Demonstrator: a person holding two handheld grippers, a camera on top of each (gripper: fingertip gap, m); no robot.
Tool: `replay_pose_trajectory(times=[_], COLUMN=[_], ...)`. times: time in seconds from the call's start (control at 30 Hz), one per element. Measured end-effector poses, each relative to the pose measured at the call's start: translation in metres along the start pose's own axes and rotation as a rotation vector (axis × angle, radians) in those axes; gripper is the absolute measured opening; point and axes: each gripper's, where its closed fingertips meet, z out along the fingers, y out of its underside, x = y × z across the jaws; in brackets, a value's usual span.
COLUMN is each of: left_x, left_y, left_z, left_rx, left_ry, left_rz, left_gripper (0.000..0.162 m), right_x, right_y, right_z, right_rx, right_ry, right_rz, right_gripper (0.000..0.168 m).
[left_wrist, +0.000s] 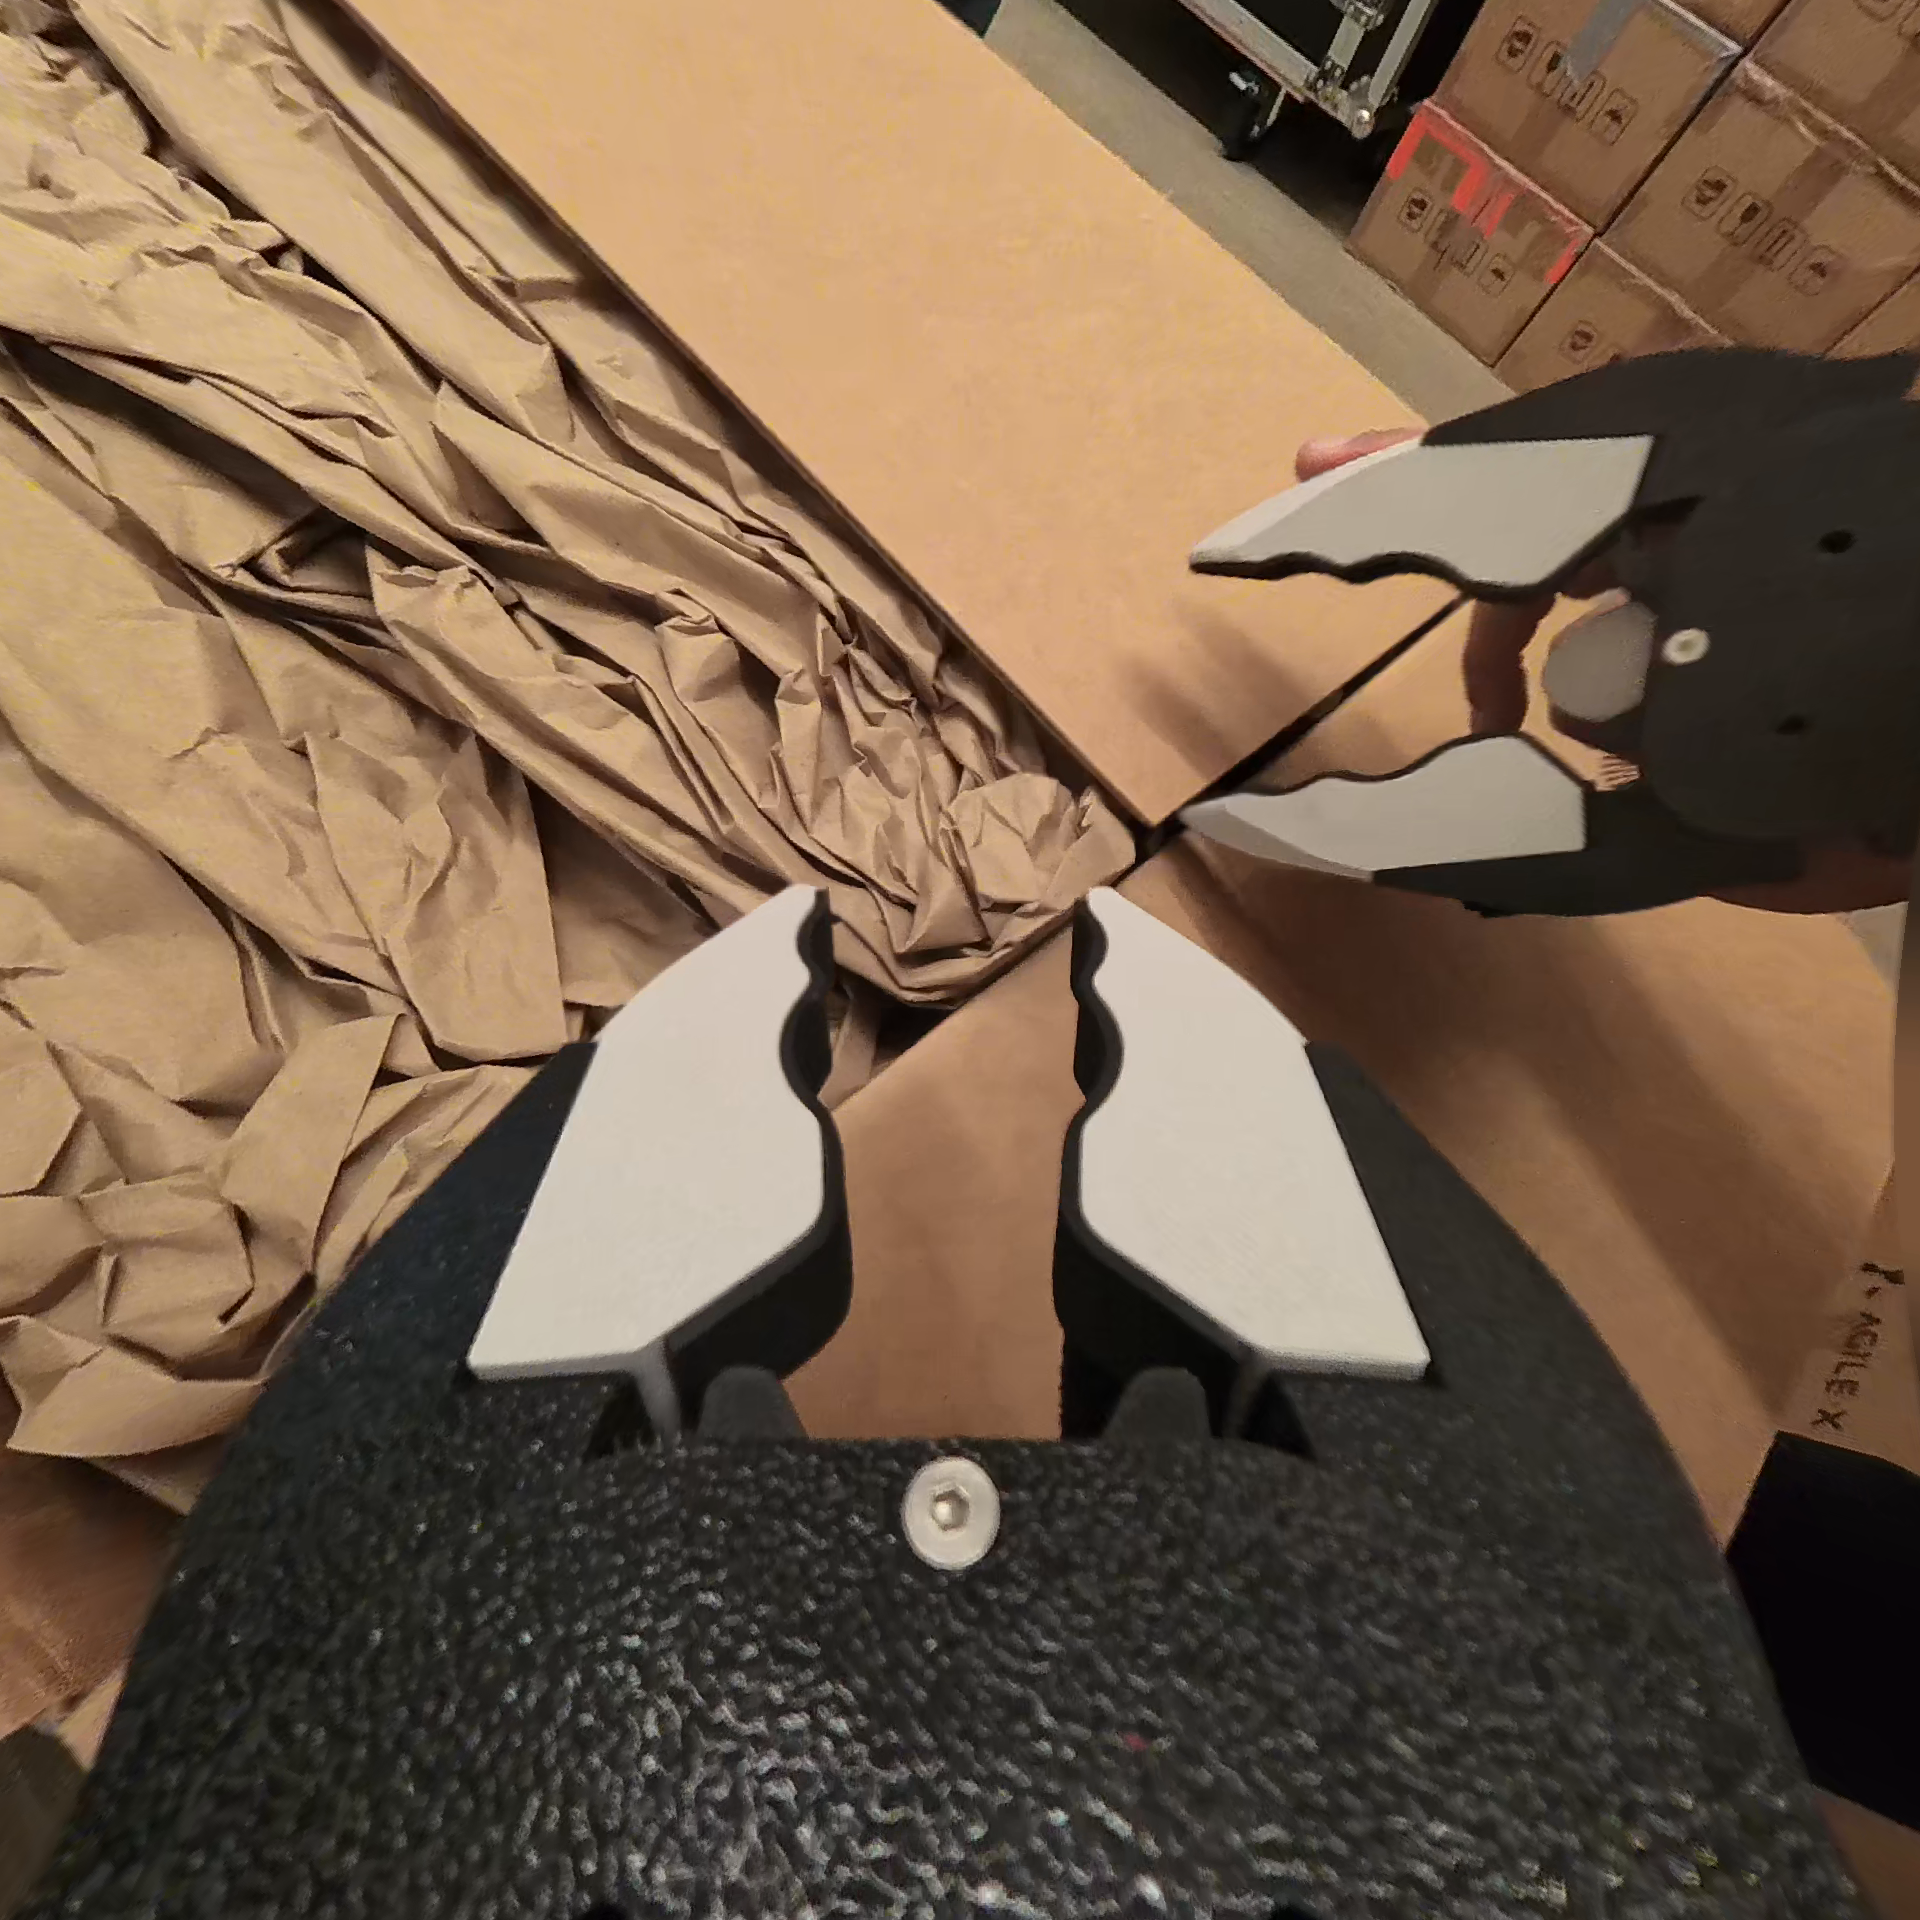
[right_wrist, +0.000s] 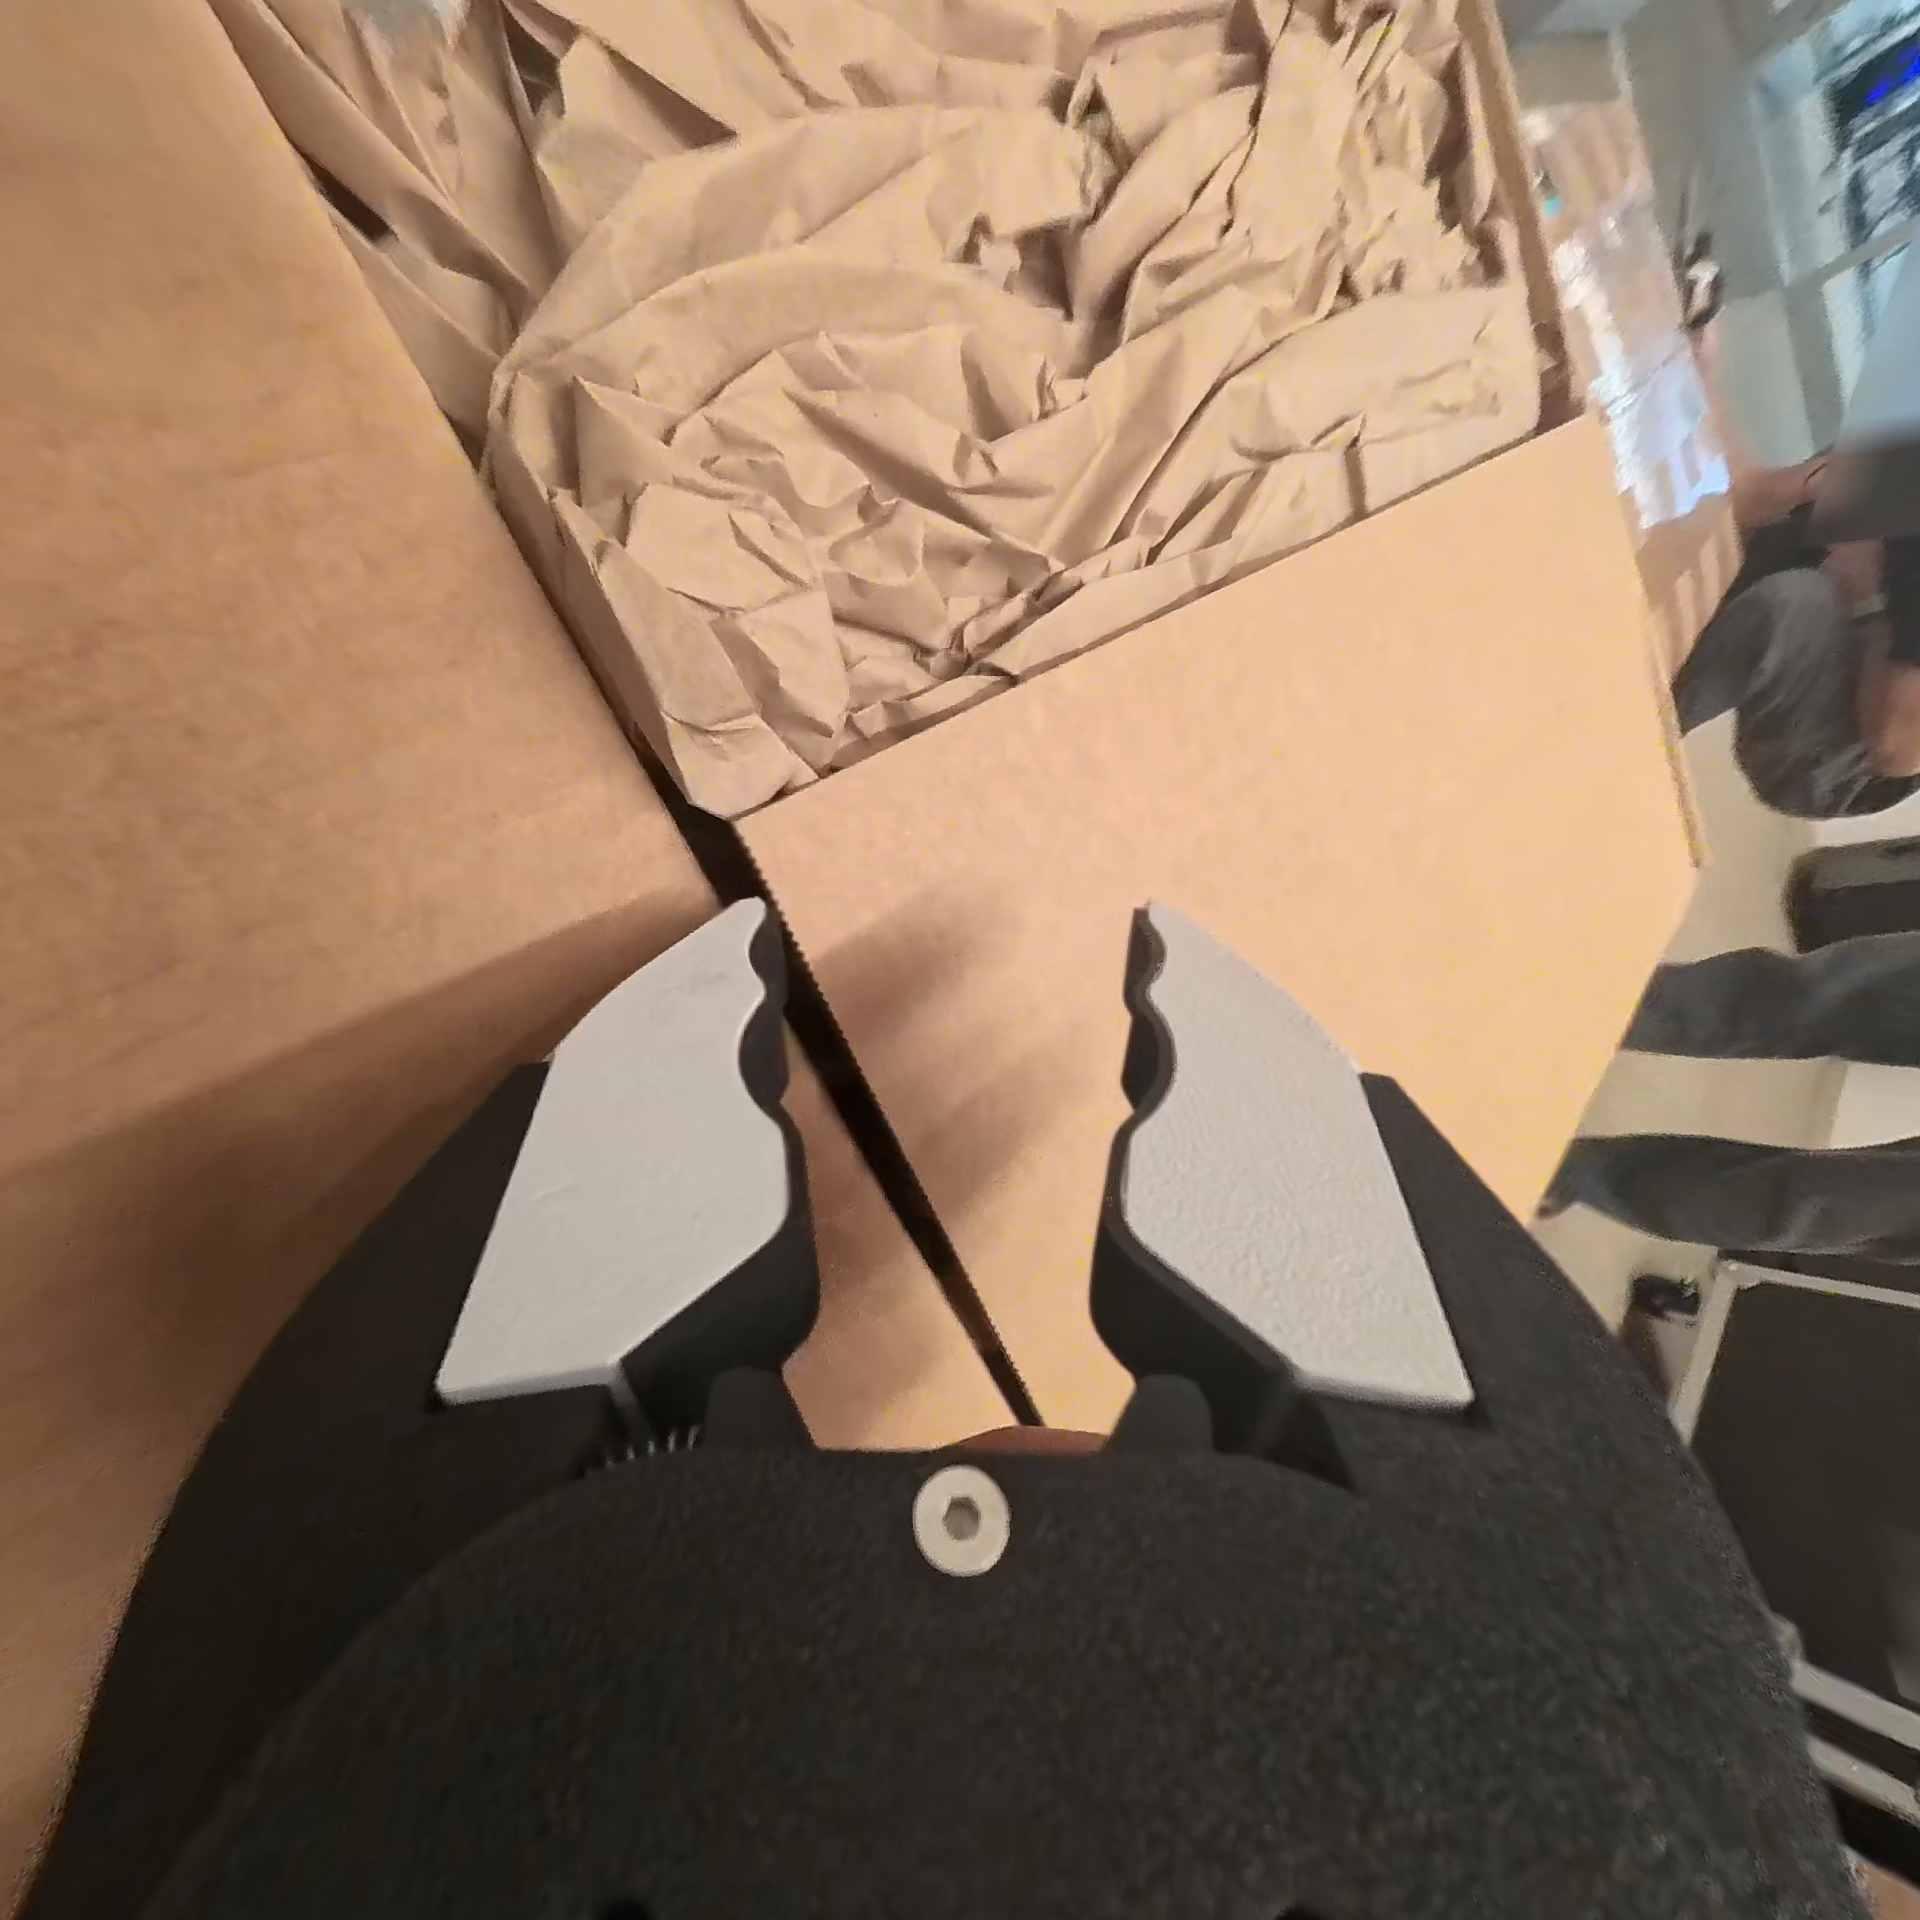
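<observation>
the left gripper (left_wrist: 951, 914) is wide open and holds nothing. its two grey tips hang just above the corner of a big cardboard box (left_wrist: 1621, 1195), right where the crumpled brown paper (left_wrist: 416, 644) comes to a point. the paper fills the open part of the box and lies ahead of this gripper and off to its left. the tips are close to the paper, but i cannot tell if they touch it.

the right gripper (right_wrist: 951, 920) is also wide open and empty. in the left wrist view it shows again, the right gripper (left_wrist: 1195, 691), coming in from the right side with its tips pointing at the same corner. it hangs over the dark gap (right_wrist: 935, 1195) between two box flaps. this gap runs long and straight from the gripper toward the paper. the near flap (right_wrist: 1299, 779) lies flat under its right tip. the side flap (right_wrist: 260, 623) lies under its left tip. in the right wrist view the crumpled brown paper (right_wrist: 935, 468) lies straight ahead, past the end of the gap.

both grippers point at the paper from two sides, and the left one is nearer to it. both tilt down toward the box. a bit of a hand (left_wrist: 1340, 449) shows behind the right gripper.

stacked brown boxes (left_wrist: 1662, 187) and a black case with metal edges (left_wrist: 1299, 52) sit far off.
</observation>
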Motion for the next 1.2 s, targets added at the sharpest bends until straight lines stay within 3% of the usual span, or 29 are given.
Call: replay_pose_trajectory(times=[0.17,0.33,0.67,0.8,0.83,0.97,1.2], left_x=[0.015,0.04,0.114,0.15,0.158,0.192,0.243], left_y=[-0.007,-0.047,-0.165,-0.207,-0.216,-0.242,-0.267], left_z=[0.014,0.047,0.102,0.117,0.121,0.139,0.177], left_rx=[-0.034,0.0,0.114,0.132,0.134,0.134,0.142], left_ry=[0.063,0.132,0.291,0.33,0.338,0.373,0.436], left_rz=[0.048,0.115,0.249,0.342,0.365,0.45,0.512], left_gripper=[0.026,0.0,0.0,0.0,0.0,0.0,0.0], right_x=[0.022,0.059,0.133,0.153,0.154,0.141,0.138], right_y=[-0.013,-0.024,-0.015,0.004,0.012,0.044,0.108], right_z=[-0.027,-0.063,-0.131,-0.173,-0.183,-0.212,-0.179], right_rx=[0.07,0.103,0.145,0.124,0.121,0.092,-0.084], right_ry=[0.051,0.095,0.184,0.239,0.233,0.168,0.174], right_rz=[0.061,0.153,0.298,0.368,0.404,0.561,0.625], right_gripper=[0.055,0.056,0.051,0.029,0.028,0.0,0.0])
